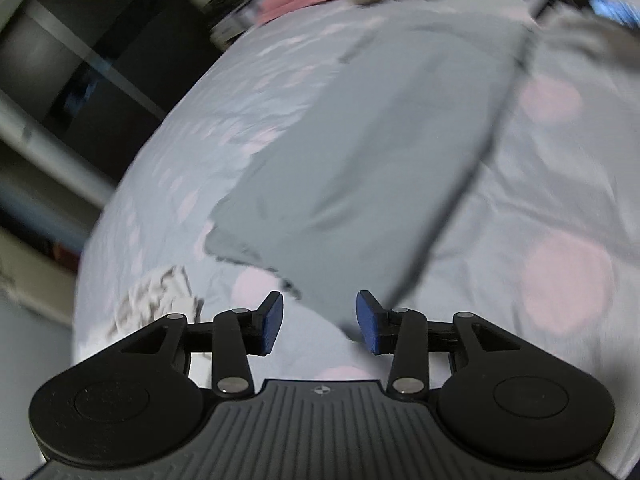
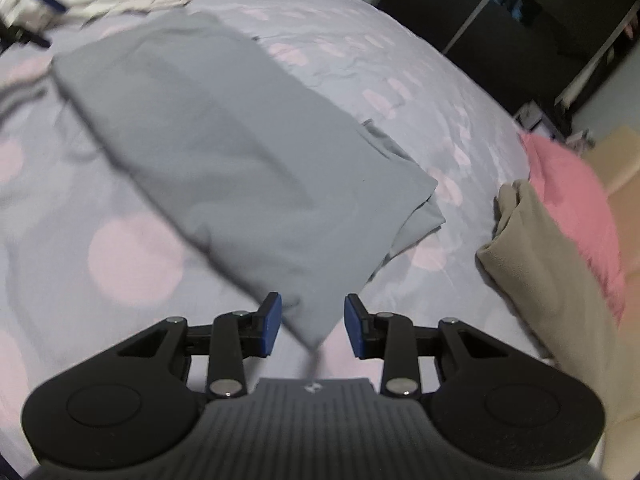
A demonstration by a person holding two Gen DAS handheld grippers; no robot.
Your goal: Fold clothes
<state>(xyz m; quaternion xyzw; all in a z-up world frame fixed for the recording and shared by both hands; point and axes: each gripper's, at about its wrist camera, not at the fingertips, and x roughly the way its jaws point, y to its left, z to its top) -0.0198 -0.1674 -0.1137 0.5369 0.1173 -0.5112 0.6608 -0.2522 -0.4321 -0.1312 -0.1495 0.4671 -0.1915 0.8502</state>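
Note:
A grey garment (image 1: 360, 168) lies folded into a long strip on the bed, blurred in both views. In the left wrist view its ragged near corner ends just ahead of my left gripper (image 1: 320, 322). That gripper is open, and its blue pads (image 1: 274, 322) touch no cloth. In the right wrist view the grey garment (image 2: 224, 152) runs from far left to a pointed corner. The corner lies in the gap of my right gripper (image 2: 313, 326). Its pads (image 2: 272, 324) stand apart from the cloth on both sides, so it is open.
The bed sheet (image 1: 560, 200) (image 2: 132, 260) is pale blue with pink dots. A beige garment (image 2: 540, 280) and a pink garment (image 2: 572, 200) lie at the right edge. A white patterned cloth (image 1: 156, 300) sits near the left gripper. Dark shelving (image 2: 520, 20) stands beyond the bed.

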